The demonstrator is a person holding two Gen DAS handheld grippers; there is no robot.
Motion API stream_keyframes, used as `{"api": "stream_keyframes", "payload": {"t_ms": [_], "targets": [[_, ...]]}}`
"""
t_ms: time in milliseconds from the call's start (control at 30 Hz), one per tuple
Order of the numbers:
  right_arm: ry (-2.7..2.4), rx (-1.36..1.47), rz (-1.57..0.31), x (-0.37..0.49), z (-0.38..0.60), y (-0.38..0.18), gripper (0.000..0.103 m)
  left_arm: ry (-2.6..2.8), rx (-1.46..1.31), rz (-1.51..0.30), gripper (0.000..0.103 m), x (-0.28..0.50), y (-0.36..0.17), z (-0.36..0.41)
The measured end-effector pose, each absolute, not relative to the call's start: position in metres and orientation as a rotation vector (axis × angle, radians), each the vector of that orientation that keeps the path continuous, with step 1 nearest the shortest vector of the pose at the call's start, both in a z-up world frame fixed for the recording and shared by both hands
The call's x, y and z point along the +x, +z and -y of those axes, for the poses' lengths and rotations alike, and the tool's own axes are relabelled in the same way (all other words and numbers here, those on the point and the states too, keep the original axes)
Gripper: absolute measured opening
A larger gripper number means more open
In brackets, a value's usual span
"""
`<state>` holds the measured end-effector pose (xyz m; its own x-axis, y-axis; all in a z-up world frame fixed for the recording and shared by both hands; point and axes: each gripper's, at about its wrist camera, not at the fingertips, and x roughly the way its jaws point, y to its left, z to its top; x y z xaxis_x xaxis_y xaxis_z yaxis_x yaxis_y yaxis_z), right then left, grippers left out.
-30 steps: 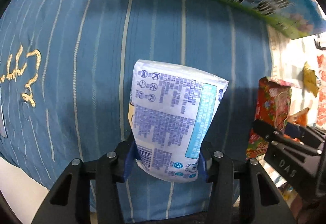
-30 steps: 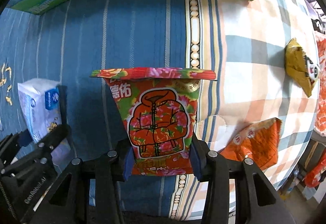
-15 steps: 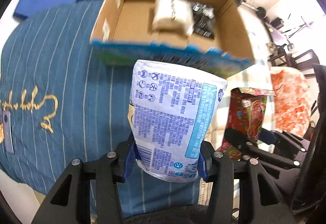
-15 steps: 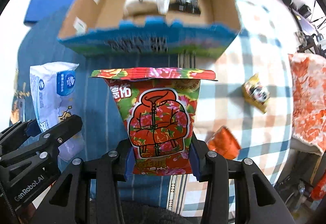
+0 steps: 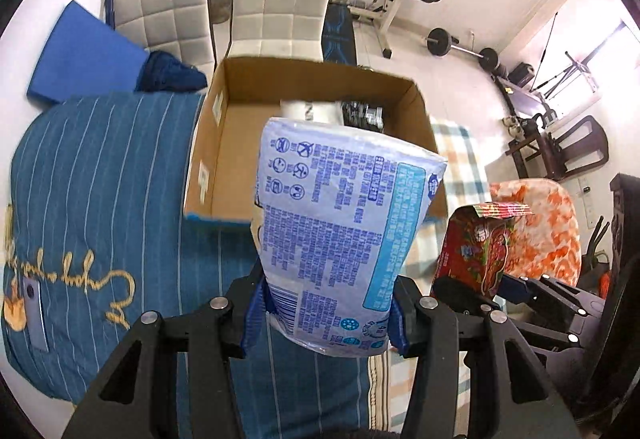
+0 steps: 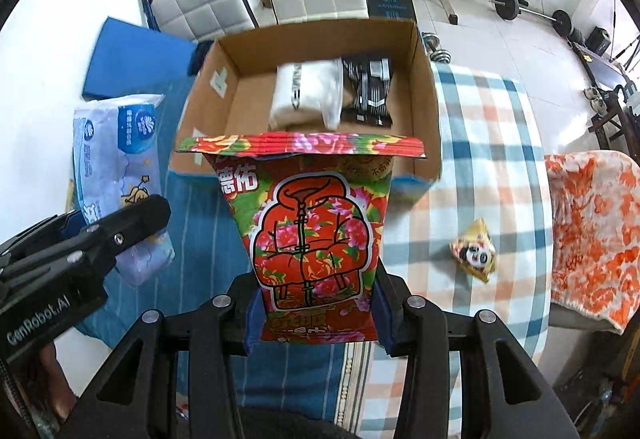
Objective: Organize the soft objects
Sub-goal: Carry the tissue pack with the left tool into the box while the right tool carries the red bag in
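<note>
My left gripper [image 5: 326, 323] is shut on the bottom of a pale blue tissue pack [image 5: 340, 231], held upright high above the bed. My right gripper [image 6: 316, 323] is shut on a red floral packet [image 6: 312, 239], also upright. Each view shows the other's load: the red floral packet [image 5: 476, 243] at the right, the tissue pack [image 6: 120, 175] at the left. Beyond both stands an open cardboard box [image 5: 224, 143] [image 6: 420, 79] holding a white soft bundle [image 6: 308, 95] and a black-and-white packet [image 6: 368, 87].
A blue striped cover [image 5: 100, 199] lies under the left side, a plaid sheet [image 6: 492, 159] on the right. A small yellow panda packet [image 6: 474, 251] rests on the plaid. An orange floral blanket [image 6: 592, 231] lies at the right edge. Padded chairs [image 5: 276, 3] and weights stand behind.
Both grippers have risen well above the bed with their packs. The box, seen only as a printed side before, now shows its open inside, and the room behind has come into view.
</note>
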<state>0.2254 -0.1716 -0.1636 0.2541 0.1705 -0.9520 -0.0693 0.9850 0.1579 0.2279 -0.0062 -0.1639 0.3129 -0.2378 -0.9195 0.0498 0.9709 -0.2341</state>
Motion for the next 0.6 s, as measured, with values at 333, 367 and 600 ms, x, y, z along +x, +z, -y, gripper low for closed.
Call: {"api": "stream_keyframes", "payload": {"t_ms": [333, 367, 600], "targets": [[0.138, 0.133, -1.333, 0.318, 0.196, -0.174, 0.046, -0.207, -0.242, -1.332, 0.047, 0.330, -0.185, -0.004], [0.130, 0.129, -1.342, 0.328, 0.197, -0.180, 0.046, -0.200, -0.256, -1.350, 0.047, 0.342, -0.191, -0.007], [0.081, 0.110, -1.494, 0.395, 0.201, -0.250, 0.046, -0.107, -0.322, -1.522, 0.048, 0.425, -0.272, -0.023]]}}
